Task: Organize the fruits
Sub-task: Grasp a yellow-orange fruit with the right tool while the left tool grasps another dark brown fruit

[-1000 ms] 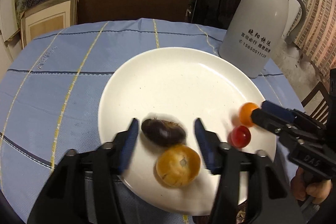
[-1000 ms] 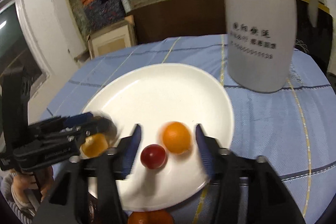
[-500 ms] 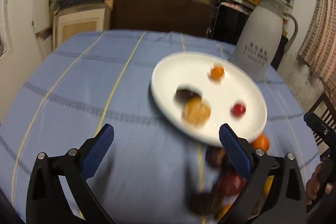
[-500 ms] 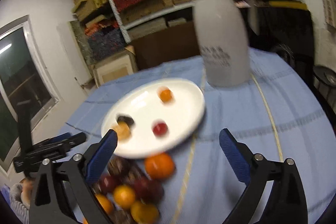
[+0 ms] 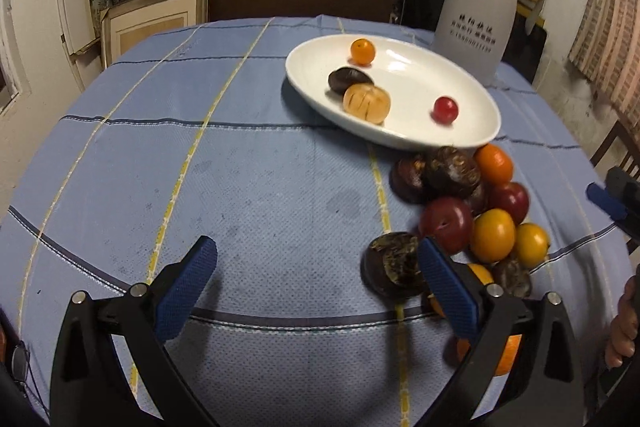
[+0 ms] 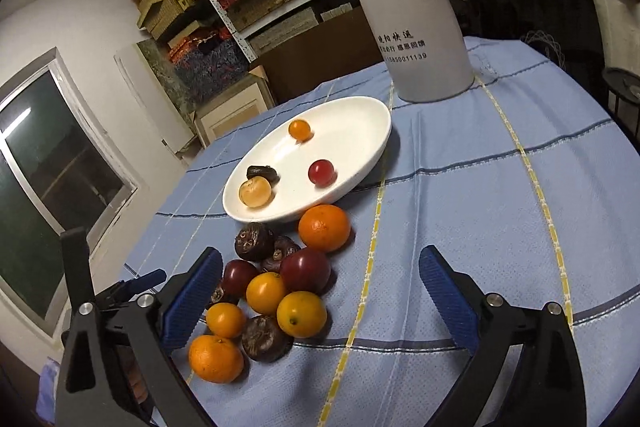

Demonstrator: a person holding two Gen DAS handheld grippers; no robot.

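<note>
While both grippers hang over the blue tablecloth (image 5: 260, 187), neither one's got anything in it. Left gripper (image 5: 316, 287) has its blue pads spread wide, bare cloth between them; its right pad sits right in front of a dark wrinkly fruit (image 5: 390, 263), which is just outside the gap at about 2 o'clock from the midpoint. Can't tell if they're actually touching.

Right gripper (image 6: 320, 293) is spread wide too, and a chunk of the loose fruit pile (image 6: 280, 283) lies between its pads, toward the left one: a yellow-orange fruit (image 6: 301, 313), a smaller orange one (image 6: 265, 292), a dark red plum (image 6: 306, 270). A mandarin (image 6: 216, 358) sits low at 7 o'clock, beside the left pad.

Going outward, a bigger orange (image 6: 324, 227) sits at the far end of the pile, right up against the white plate (image 6: 360, 123). Plate is at roughly 12 o'clock from the right gripper and 1 o'clock from the left. On it: a small orange fruit (image 6: 299, 129) at the back, a red cherry-looking one (image 6: 321, 171), a dark brown one (image 6: 262, 173) and a pale tan one (image 6: 255, 191) touching each other.

Past the plate at 1 o'clock stands a white thermos jug (image 6: 416, 27) with printed text.
</note>
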